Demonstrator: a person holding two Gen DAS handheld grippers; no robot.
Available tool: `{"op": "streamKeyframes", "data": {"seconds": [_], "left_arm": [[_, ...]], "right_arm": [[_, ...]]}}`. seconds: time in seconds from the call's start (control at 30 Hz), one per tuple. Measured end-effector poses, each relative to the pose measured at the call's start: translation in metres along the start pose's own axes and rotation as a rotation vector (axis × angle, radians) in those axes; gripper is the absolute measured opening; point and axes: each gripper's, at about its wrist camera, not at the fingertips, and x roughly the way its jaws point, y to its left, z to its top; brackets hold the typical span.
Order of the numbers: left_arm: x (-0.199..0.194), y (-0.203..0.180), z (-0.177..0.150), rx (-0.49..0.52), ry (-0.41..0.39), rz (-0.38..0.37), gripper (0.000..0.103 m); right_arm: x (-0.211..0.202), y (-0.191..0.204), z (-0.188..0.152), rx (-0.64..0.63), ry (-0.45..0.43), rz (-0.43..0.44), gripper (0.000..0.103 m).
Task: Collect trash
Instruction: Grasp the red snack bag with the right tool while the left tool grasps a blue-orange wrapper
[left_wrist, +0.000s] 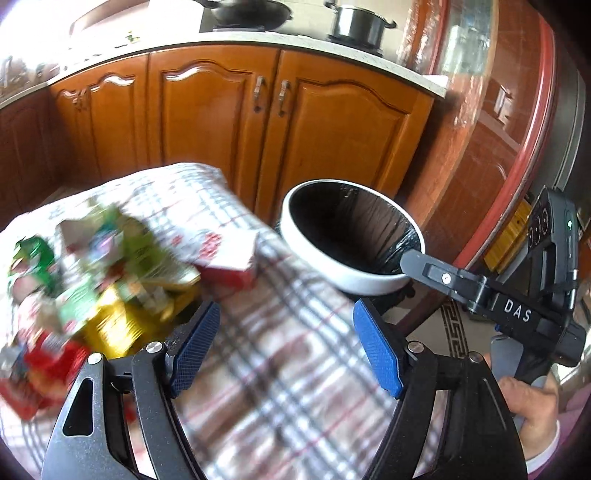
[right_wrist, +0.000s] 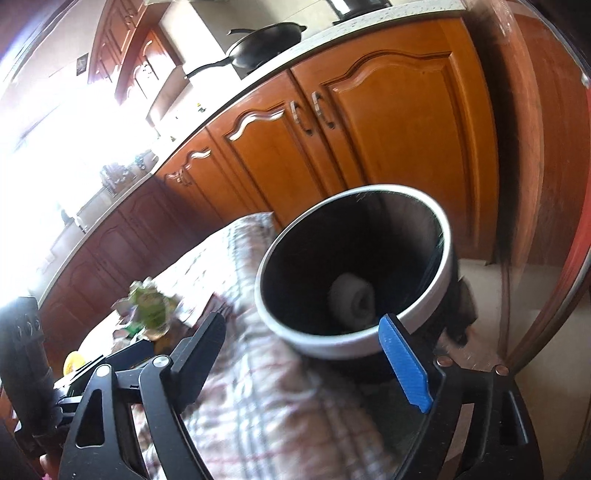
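left gripper (left_wrist: 284, 347) jaws wide, empty | right gripper (right_wrist: 310, 354) jaws wide at trash bin (right_wrist: 354, 343) rim | wrappers (left_wrist: 92, 280) on counter (left_wrist: 280, 369) left edge

Trash bin (left_wrist: 351, 236): smooth, glossy white plastic rim, lined with thin, crinkled, shiny black film. Beside the bin, a woven checked cloth (left_wrist: 280, 332) carries glossy printed wrappers and cartons (left_wrist: 110, 280); behind it stand lacquered, glossy wooden cabinet doors (left_wrist: 332, 125) under a speckled stone-like counter (left_wrist: 369, 59). Left gripper (left_wrist: 284, 354): matt black plastic frame, blue ribbed pads (left_wrist: 380, 354).
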Motion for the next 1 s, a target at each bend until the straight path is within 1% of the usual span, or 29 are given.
{"op": "streamKeyframes", "data": {"seconds": [0.23,0.47,0.83,0.9,0.97,1.0], "left_arm": [[-0.029,0.035,-0.025,-0.060,-0.013,0.038,0.076],[-0.064,0.074,-0.051,-0.119,-0.044,0.093,0.076],[-0.098,0.128,-0.070,-0.179,-0.071,0.185,0.076],[-0.101,0.138,-0.071,-0.191,-0.074,0.202,0.076],[-0.103,0.146,-0.070,-0.202,-0.075,0.219,0.076],[-0.103,0.150,-0.070,-0.204,-0.074,0.223,0.076]], "right_arm": [[0.005,0.037,-0.031,-0.036,0.051,0.040,0.089],[0.013,0.074,-0.049,-0.099,0.082,0.078,0.089],[0.024,0.133,-0.077,-0.219,0.126,0.154,0.088],[0.026,0.144,-0.082,-0.245,0.135,0.179,0.086],[0.030,0.156,-0.086,-0.269,0.144,0.198,0.076],[0.032,0.161,-0.087,-0.278,0.151,0.210,0.074]]}}
